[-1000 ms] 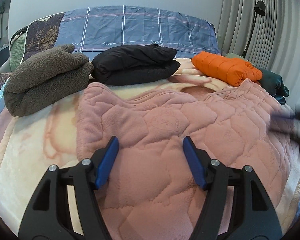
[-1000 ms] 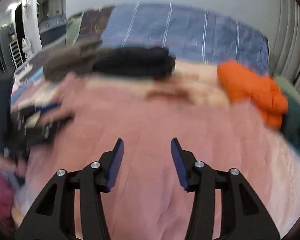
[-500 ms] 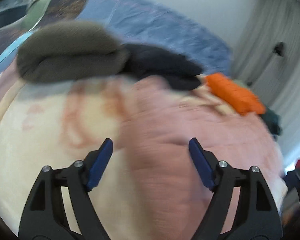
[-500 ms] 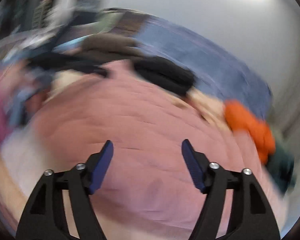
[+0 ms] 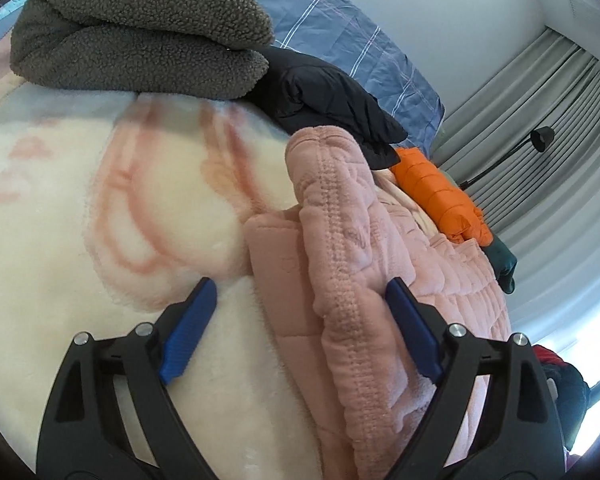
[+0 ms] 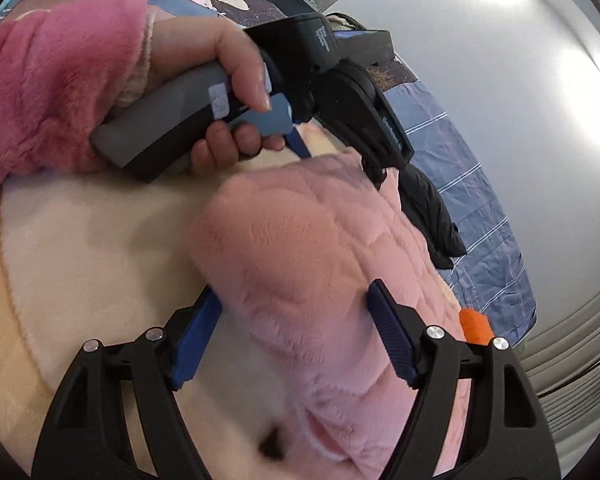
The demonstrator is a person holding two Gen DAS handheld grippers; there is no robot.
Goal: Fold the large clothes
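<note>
The pink garment (image 5: 364,248) is quilted plush cloth, soft and matt, with a ribbed stitched hem. Under it the cream blanket (image 5: 80,240) is a thick fleece with a short fuzzy nap. The grey-brown fleece (image 5: 140,28) has a coarse, curly, bobbled pile. The black jacket (image 5: 324,96) looks smooth and faintly sheened, and the orange jacket (image 5: 436,188) is a channel-quilted, slightly glossy fabric. The left gripper (image 5: 300,328) is matt black plastic with ridged blue pads (image 5: 188,328) and shiny metal screw heads. The person's sleeve (image 6: 52,92) is fluffy pink plush.
</note>
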